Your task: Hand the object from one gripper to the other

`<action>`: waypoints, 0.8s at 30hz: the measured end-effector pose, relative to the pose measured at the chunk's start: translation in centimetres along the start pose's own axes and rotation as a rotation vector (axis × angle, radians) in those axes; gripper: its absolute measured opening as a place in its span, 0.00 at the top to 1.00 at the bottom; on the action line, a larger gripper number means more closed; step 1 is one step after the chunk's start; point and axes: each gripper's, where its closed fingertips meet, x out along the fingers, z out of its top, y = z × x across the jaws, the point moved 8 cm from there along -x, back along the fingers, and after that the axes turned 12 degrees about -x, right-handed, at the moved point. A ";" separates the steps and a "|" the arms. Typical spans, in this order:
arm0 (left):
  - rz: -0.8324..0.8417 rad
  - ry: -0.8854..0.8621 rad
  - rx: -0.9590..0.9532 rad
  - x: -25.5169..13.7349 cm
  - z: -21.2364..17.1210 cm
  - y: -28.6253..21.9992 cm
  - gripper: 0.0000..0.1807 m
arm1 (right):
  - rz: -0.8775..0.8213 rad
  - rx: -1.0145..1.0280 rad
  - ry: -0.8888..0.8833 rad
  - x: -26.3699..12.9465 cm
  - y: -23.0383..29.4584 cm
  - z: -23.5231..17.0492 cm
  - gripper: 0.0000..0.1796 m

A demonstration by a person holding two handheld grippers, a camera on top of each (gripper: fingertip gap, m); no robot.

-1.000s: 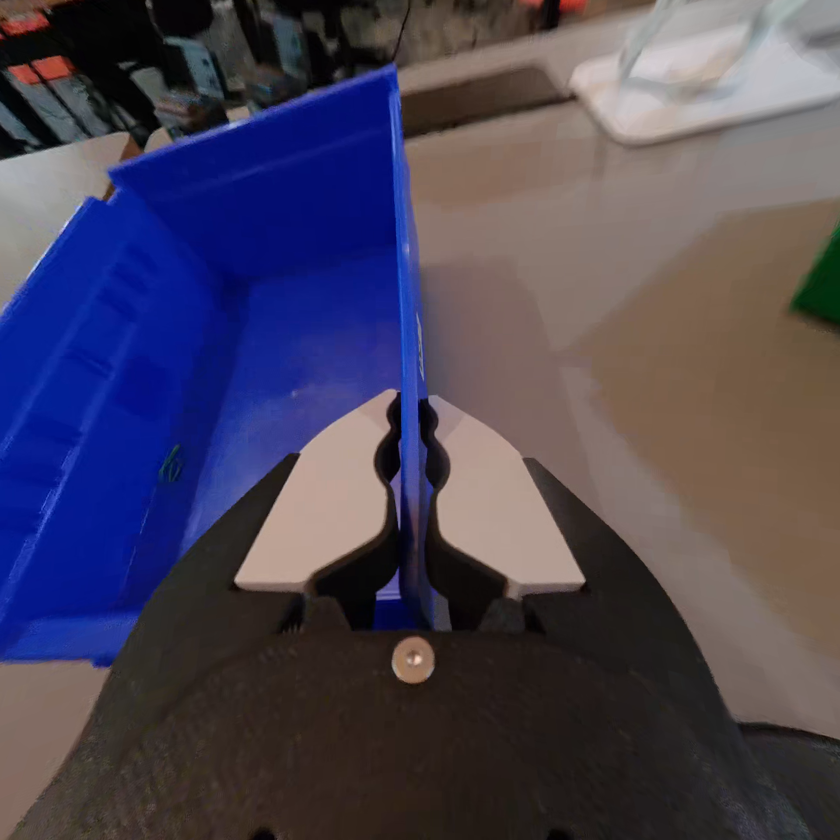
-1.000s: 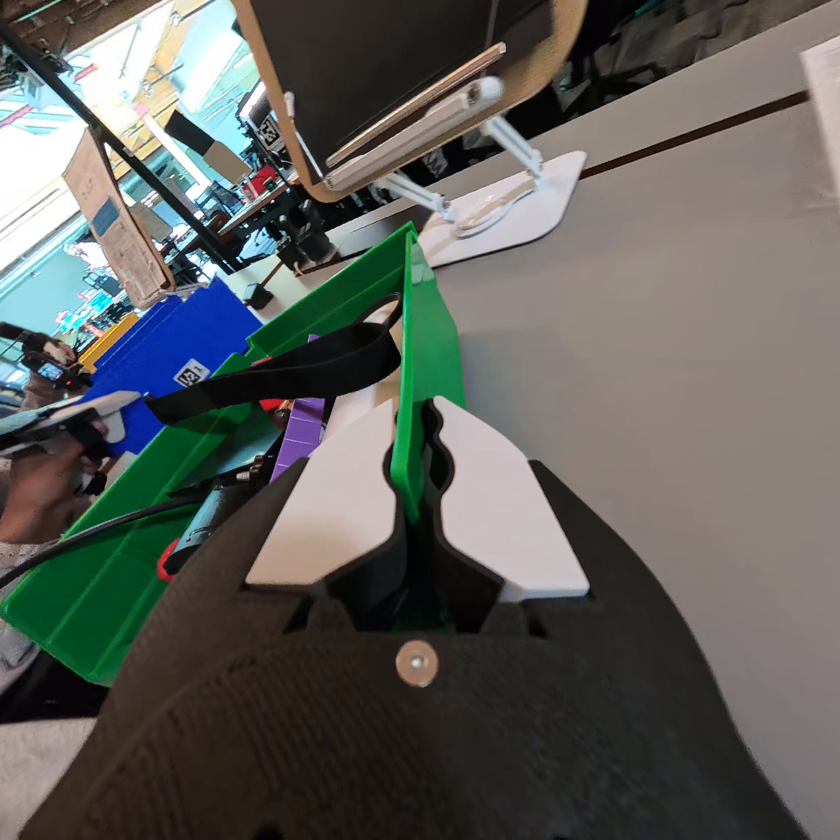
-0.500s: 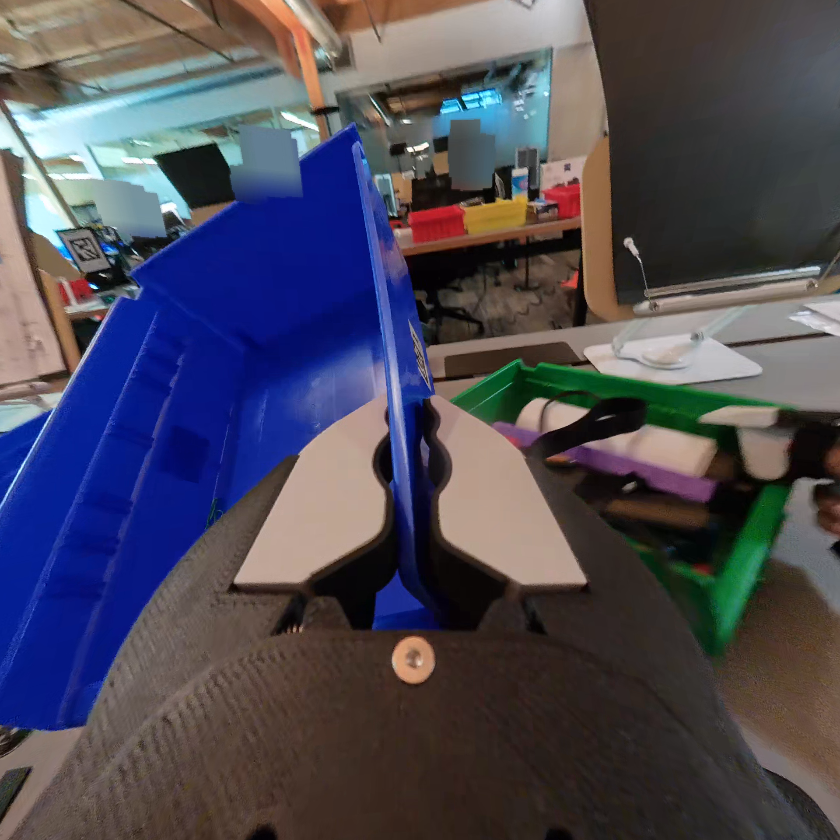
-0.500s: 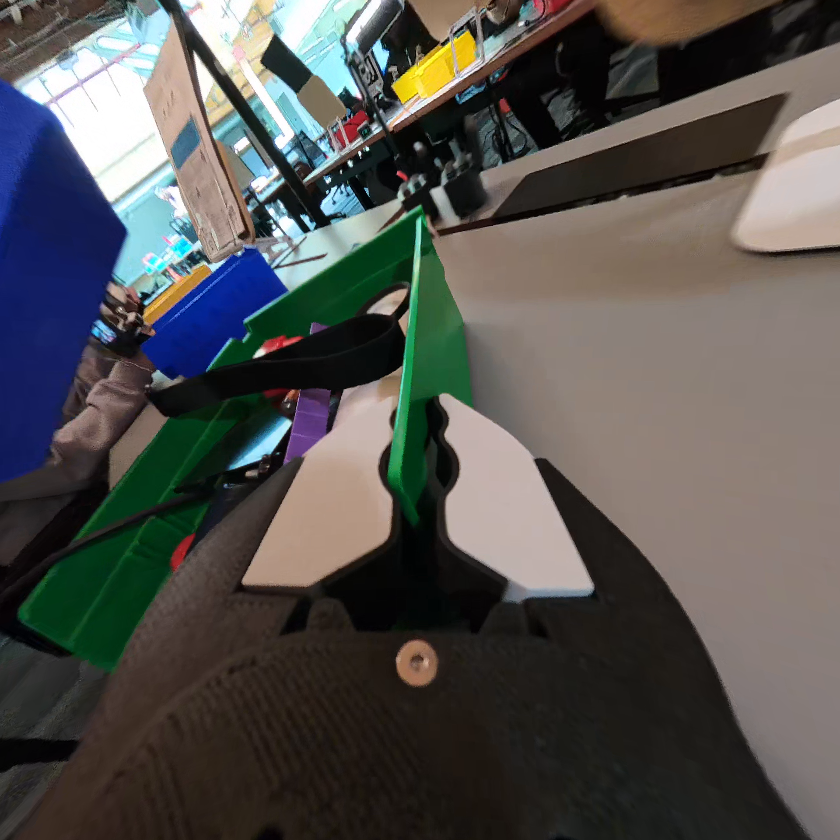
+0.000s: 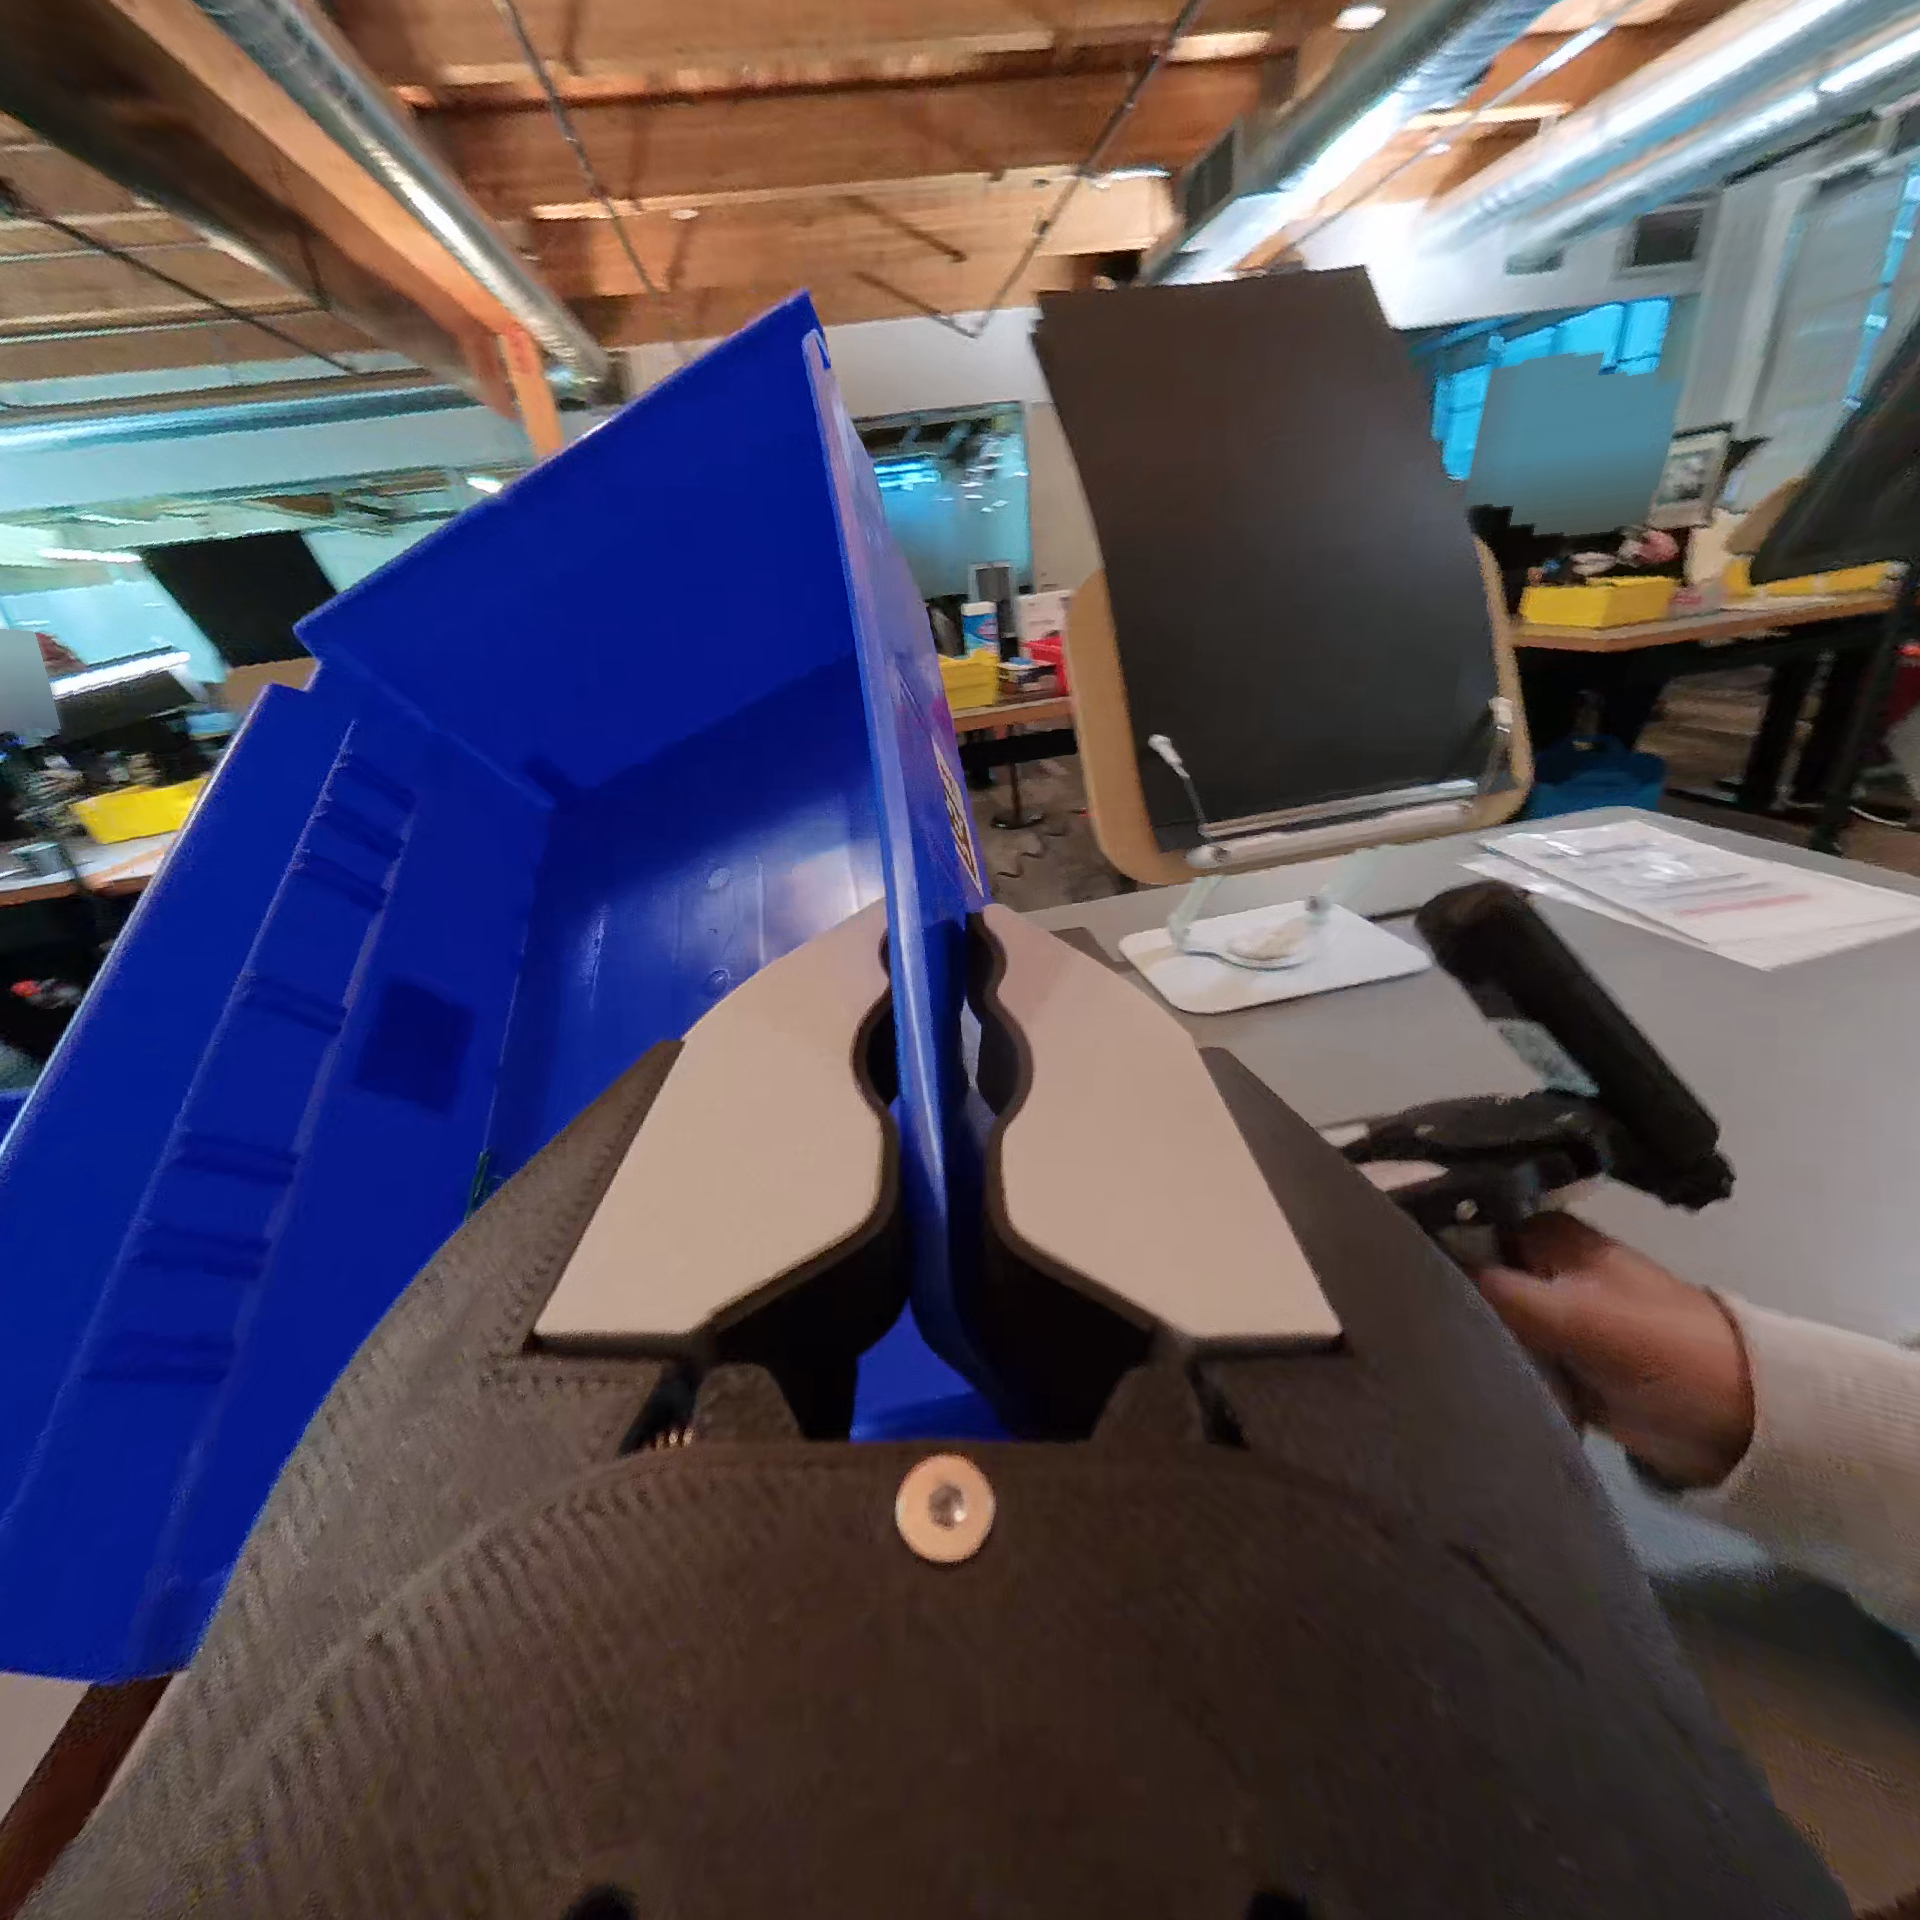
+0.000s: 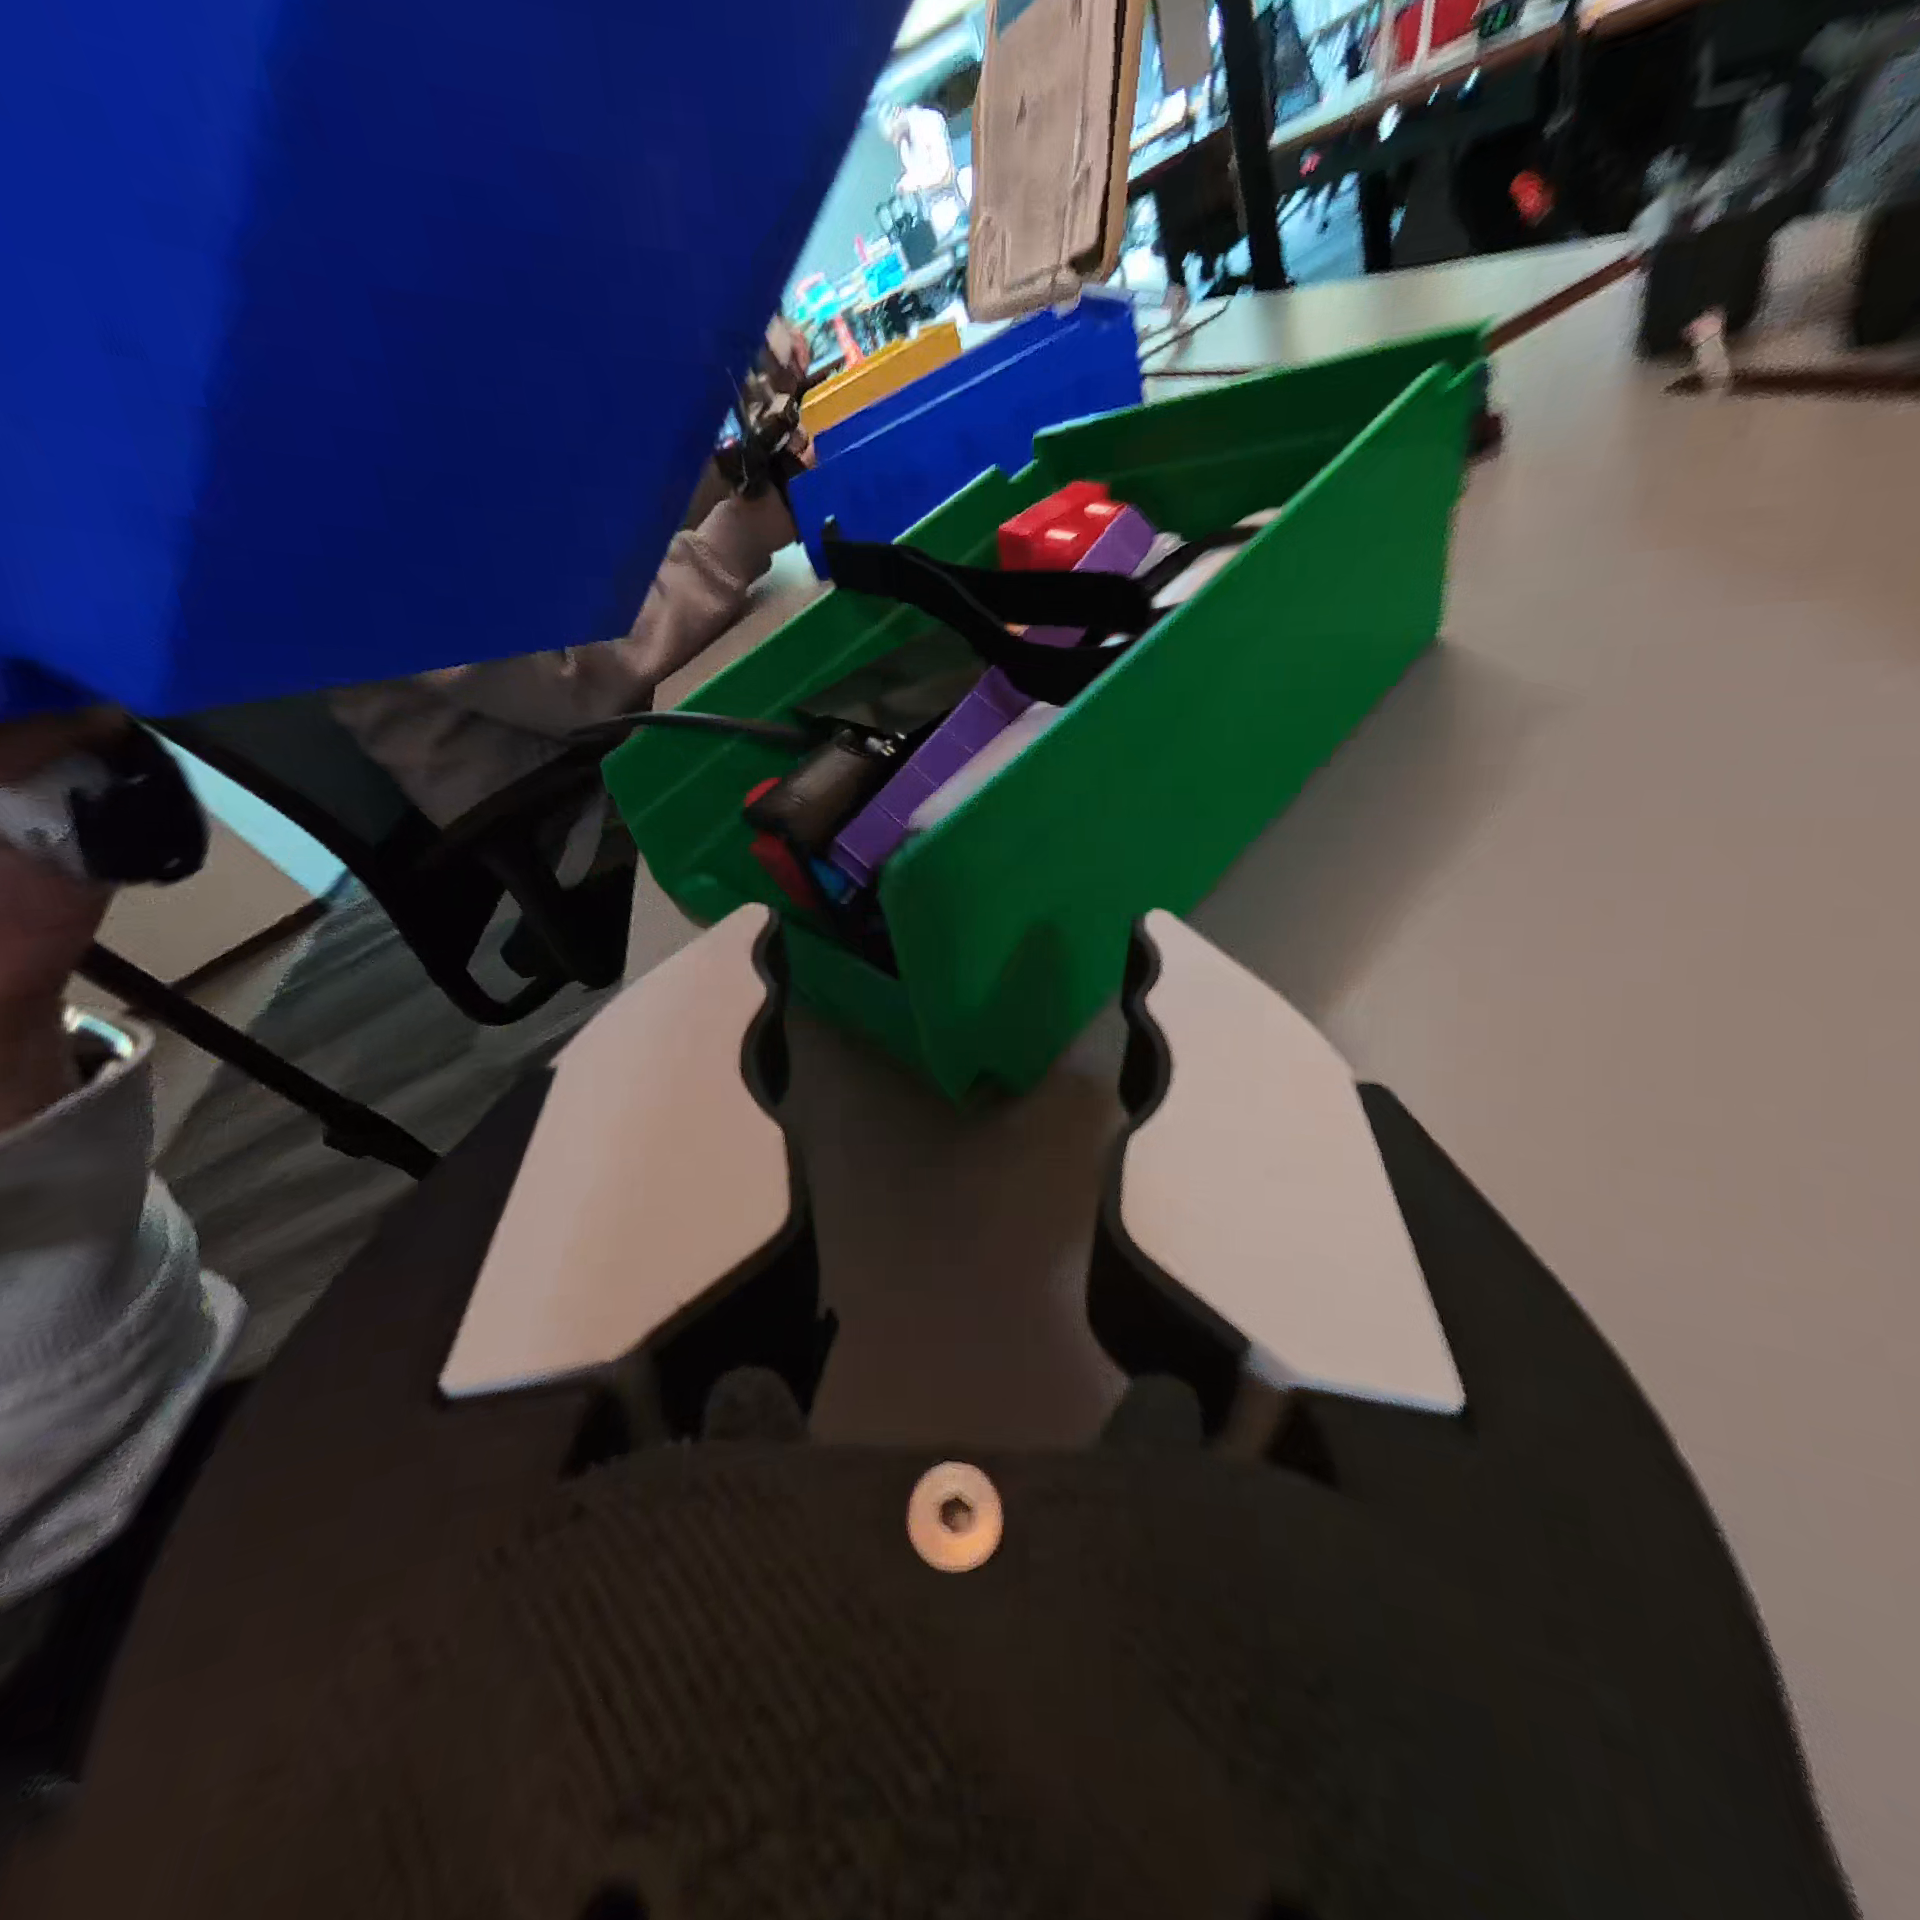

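My left gripper (image 5: 928, 925) is shut on the right side wall of an empty blue plastic bin (image 5: 582, 852) and holds it lifted and tilted in the air. The same bin fills the upper left of the right wrist view (image 6: 364, 312). My right gripper (image 6: 951, 925) is open and empty, just in front of the near corner of a green bin (image 6: 1164, 790) that stands on the grey table. The right gripper also shows at the right of the left wrist view (image 5: 1507, 1132), held by a hand.
The green bin holds a black strap (image 6: 997, 603), purple (image 6: 935, 758) and red blocks (image 6: 1060, 525) and a cable. A second blue bin (image 6: 966, 426) stands behind it. A black board on a white stand (image 5: 1278, 935) and papers (image 5: 1683, 883) lie on the table (image 6: 1610, 935).
My left gripper has lifted the blue bin off the table and tilted it upward. My right gripper has let go of the green bin's wall, opened, and drawn back from it.
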 end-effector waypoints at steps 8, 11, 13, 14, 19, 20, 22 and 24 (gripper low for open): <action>-0.535 0.161 0.024 3.4 -3.8 -13.4 0.97 | -0.407 -0.142 0.062 -23.5 -2.7 -1.9 0.68; -0.757 0.253 -0.013 4.6 -6.6 -19.5 0.96 | -0.608 -0.090 0.023 -32.6 -1.5 -3.4 0.69; -0.857 0.333 -0.012 5.5 -8.7 -23.3 0.96 | -0.733 -0.057 -0.018 -37.8 0.0 -4.7 0.69; -0.893 0.372 0.002 6.1 -9.8 -25.1 0.96 | -0.795 -0.052 -0.040 -40.1 0.8 -5.4 0.68; -0.957 0.462 0.048 10.0 -15.1 -32.6 0.96 | -0.971 -0.111 -0.076 -45.6 3.4 -6.2 0.65; -0.958 0.483 0.051 10.9 -16.1 -34.1 0.96 | -0.976 -0.121 -0.094 -45.7 3.5 -6.3 0.65; -0.948 0.517 0.098 12.5 -17.8 -36.9 0.97 | -0.951 -0.104 -0.147 -45.7 3.5 -6.3 0.63; -0.920 0.515 0.178 13.9 -19.3 -39.7 0.97 | -0.926 -0.073 -0.192 -45.9 3.4 -6.2 0.61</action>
